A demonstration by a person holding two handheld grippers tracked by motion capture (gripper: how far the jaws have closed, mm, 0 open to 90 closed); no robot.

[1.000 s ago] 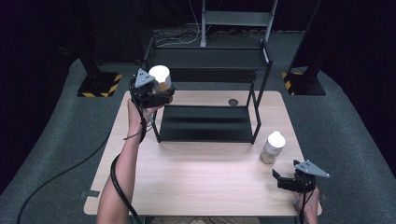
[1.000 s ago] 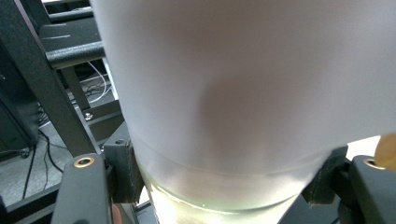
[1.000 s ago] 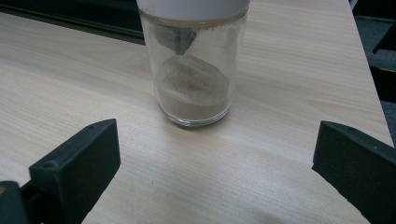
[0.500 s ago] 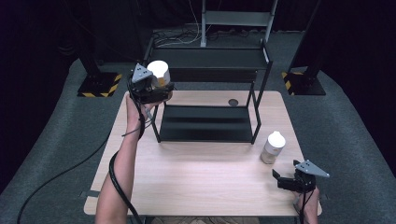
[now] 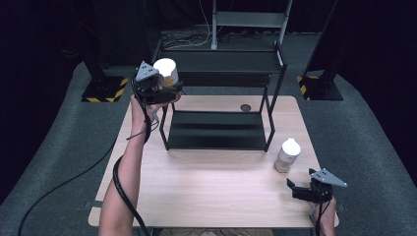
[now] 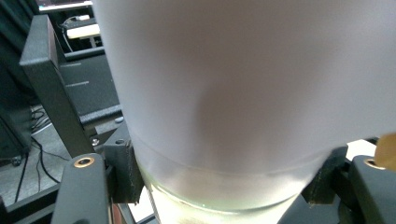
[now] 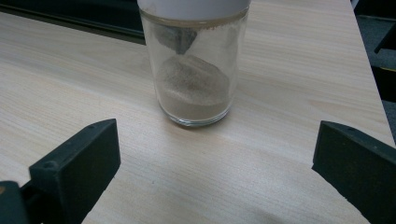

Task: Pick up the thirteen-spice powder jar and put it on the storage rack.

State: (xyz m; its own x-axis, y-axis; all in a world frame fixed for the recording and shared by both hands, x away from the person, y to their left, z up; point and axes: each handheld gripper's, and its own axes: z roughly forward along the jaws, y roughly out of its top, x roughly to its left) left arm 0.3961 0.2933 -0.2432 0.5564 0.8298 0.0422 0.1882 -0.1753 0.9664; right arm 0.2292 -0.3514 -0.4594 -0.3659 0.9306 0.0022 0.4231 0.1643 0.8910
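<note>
Left tongs (image 5: 164, 91) pinch a white-capped jar (image 5: 166, 71) beside the black rack's (image 5: 216, 130) top corner; right tongs (image 5: 300, 189) spread

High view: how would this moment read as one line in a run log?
left gripper: shut on jar, raised beside rack | right gripper: open, near second jar on table

Light wood table (image 5: 206, 196) w/ rounded corners, standing on grey carpet floor (image 5: 373, 147). Black metal two-tier shelf rack (image 5: 216, 130) on the tabletop's far half, its upper tier reaching past the far edge. Small round dark grommet (image 5: 245, 107) in the tabletop near the far edge. Behind: grey metal frame (image 5: 250, 19) w/ loose cables (image 5: 189, 37) on the floor beside it. Black stands w/ yellow-black hazard-striped bases at far left (image 5: 103, 91) & far right (image 5: 314, 86). Backdrop dark, black curtains (image 5: 44, 39); light falls mostly on the tabletop.
</note>
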